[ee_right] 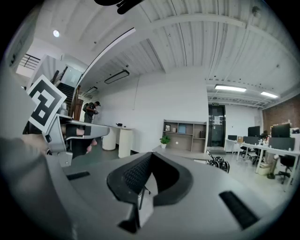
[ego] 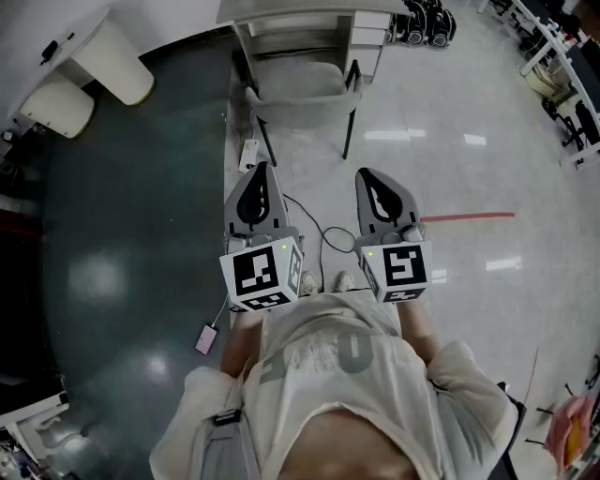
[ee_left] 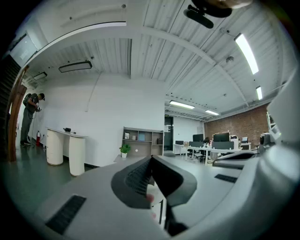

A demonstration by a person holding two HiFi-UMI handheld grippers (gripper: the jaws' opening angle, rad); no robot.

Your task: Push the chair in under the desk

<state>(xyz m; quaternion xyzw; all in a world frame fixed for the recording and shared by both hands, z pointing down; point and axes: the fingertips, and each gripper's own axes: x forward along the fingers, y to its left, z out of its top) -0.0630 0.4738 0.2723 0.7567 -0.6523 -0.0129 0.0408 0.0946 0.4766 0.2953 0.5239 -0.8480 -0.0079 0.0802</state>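
A grey chair (ego: 305, 94) with black legs stands at the top of the head view, its seat partly under the grey desk (ego: 281, 11). My left gripper (ego: 263, 169) and right gripper (ego: 367, 174) are held side by side, pointing at the chair and a short way from it, touching nothing. Both are shut and empty. In the left gripper view the jaws (ee_left: 151, 158) meet in a closed point; the same holds for the right gripper (ee_right: 151, 154). The jaws hide most of the chair in both gripper views.
A white power strip (ego: 248, 155) and black cables lie on the floor by the chair's left legs. A drawer unit (ego: 370, 37) stands right of the chair. A pink object (ego: 205, 339) lies on the dark floor. A white counter (ego: 94, 56) stands far left.
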